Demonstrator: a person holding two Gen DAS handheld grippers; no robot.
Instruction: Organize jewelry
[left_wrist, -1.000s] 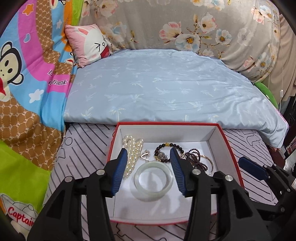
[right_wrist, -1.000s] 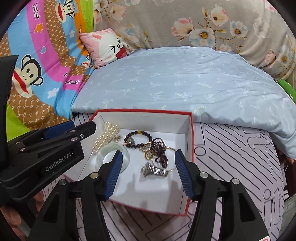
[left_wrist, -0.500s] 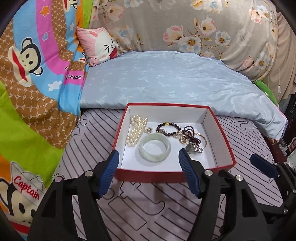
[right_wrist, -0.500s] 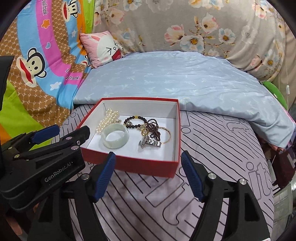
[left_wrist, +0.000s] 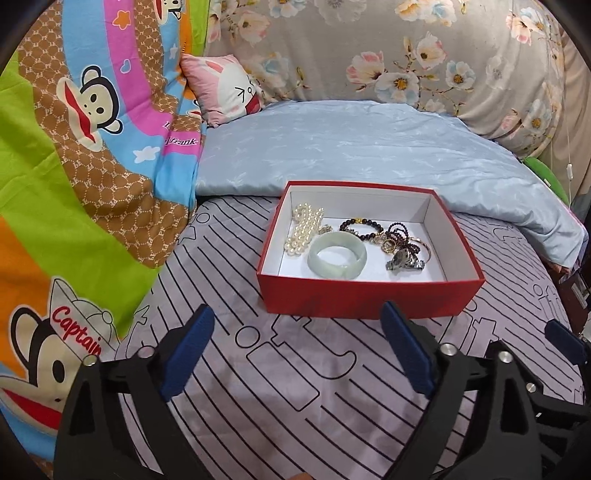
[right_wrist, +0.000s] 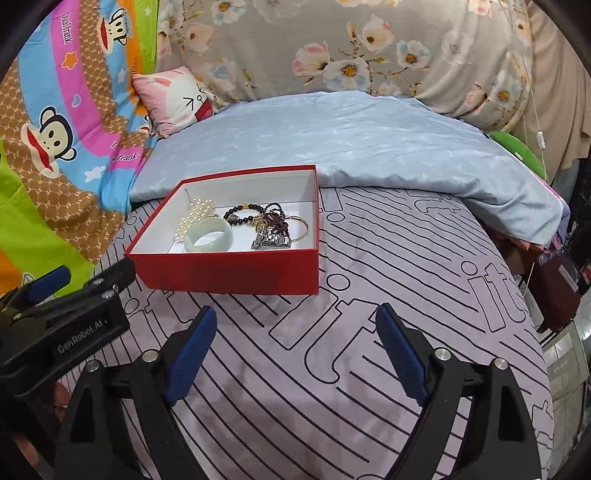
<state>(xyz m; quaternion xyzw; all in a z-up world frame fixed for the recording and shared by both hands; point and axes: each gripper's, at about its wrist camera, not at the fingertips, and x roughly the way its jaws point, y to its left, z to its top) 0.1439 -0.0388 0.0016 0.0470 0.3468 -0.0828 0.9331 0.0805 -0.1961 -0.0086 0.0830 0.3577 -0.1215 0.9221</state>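
The red box (left_wrist: 369, 299) sits on the striped bedsheet (left_wrist: 295, 387) and serves as the collection point. Inside it lie the pearl strand (left_wrist: 303, 230), jade bangle (left_wrist: 337, 254), dark bead bracelet (left_wrist: 360, 227) and metal watch (left_wrist: 404, 260). The left gripper (left_wrist: 297, 350) and right gripper (right_wrist: 293, 349) hang just short of the box's near wall. Their jaws have just been opening and stand wide apart, nothing between them, apparently because the pieces are already deposited.

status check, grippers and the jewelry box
Left gripper and right gripper open, empty, jaws just widened. Jewelry in red box on bed. Nothing in the way.
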